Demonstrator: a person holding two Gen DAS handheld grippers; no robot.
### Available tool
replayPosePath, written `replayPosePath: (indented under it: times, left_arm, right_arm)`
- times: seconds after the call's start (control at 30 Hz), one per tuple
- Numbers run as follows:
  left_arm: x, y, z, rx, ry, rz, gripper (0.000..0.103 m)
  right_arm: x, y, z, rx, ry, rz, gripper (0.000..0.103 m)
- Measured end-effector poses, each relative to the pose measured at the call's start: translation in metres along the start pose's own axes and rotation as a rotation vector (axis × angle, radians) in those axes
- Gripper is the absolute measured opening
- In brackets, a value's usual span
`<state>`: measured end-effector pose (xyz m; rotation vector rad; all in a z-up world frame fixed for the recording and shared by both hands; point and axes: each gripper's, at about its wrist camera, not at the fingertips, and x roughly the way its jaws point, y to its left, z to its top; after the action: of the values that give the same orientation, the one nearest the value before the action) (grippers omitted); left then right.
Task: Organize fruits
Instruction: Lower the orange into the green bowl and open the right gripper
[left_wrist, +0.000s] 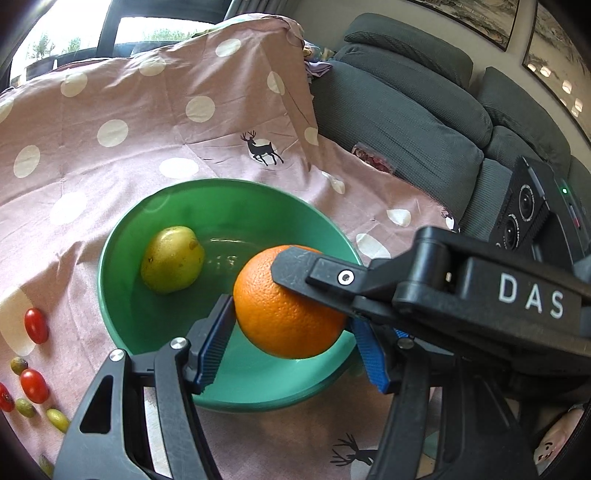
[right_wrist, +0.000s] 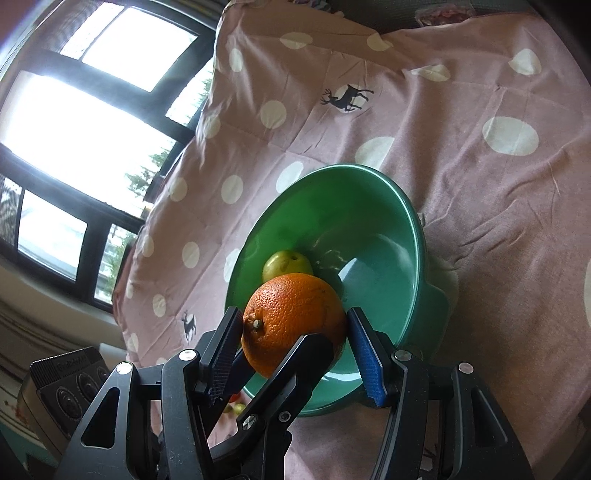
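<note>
An orange (left_wrist: 288, 306) hangs over the near side of a green bowl (left_wrist: 155, 206), held between both grippers at once. My left gripper (left_wrist: 291, 339) has its blue pads on the orange's two sides. My right gripper (right_wrist: 291, 350) also pinches the orange (right_wrist: 291, 321) between its pads; one of its black fingers (left_wrist: 314, 273) crosses the top of the fruit in the left wrist view. A yellow-green pear (left_wrist: 171, 260) lies inside the bowl at its left; it also shows behind the orange in the right wrist view (right_wrist: 286, 264).
The bowl sits on a pink polka-dot cloth (left_wrist: 147, 122) with deer prints. Several cherry tomatoes (left_wrist: 36, 325) and small green fruits (left_wrist: 57, 419) lie on the cloth at the left. A grey sofa (left_wrist: 406, 122) stands to the right. A window (right_wrist: 74, 140) is beyond.
</note>
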<state>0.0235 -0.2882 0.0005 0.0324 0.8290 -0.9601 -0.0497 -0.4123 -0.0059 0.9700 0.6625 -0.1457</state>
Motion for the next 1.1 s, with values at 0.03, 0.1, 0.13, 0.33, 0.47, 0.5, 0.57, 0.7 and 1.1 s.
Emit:
replayPosePath:
  times: [0.03,0.1,0.13,0.33,0.47,0.5,0.57,0.7,1.1]
  left_arm:
    - [0.0004,0.0002,0.0000,-0.001,0.002,-0.003,0.062]
    - [0.0014,0.0005,0.0002,-0.004,0.005,-0.007,0.062]
    - [0.0017,0.0006,0.0002,-0.006,0.007,-0.008,0.062]
    - [0.0041,0.0001,-0.0004,-0.009,0.011,-0.016,0.063]
    - [0.0054,0.0008,-0.0011,-0.015,0.014,-0.029,0.063]
    - [0.0062,0.0012,-0.0011,-0.018,0.017,-0.029,0.063]
    - [0.0077,0.0023,-0.0011,-0.024,0.022,-0.031,0.063]
    - [0.0071,0.0030,-0.0016,-0.023,0.016,-0.037,0.063]
    - [0.0078,0.0048,-0.0010,-0.023,0.016,-0.045,0.063]
  right_arm:
    - [-0.0002,0.0000,0.0002,0.001,-0.001,-0.002,0.061]
    - [-0.0003,-0.0002,0.0004,0.002,-0.003,-0.009,0.061]
    - [-0.0003,0.0000,0.0004,0.002,-0.004,-0.012,0.061]
    - [-0.0008,0.0006,0.0001,0.002,-0.009,-0.019,0.061]
    - [-0.0011,0.0009,0.0010,-0.003,-0.013,-0.033,0.061]
    - [-0.0015,0.0006,0.0014,-0.004,-0.015,-0.036,0.061]
    - [-0.0018,0.0019,0.0011,-0.009,-0.017,-0.046,0.061]
    - [-0.0026,0.0028,0.0004,-0.015,-0.021,-0.055,0.061]
    - [-0.0027,0.0037,0.0000,-0.014,-0.024,-0.061,0.061]
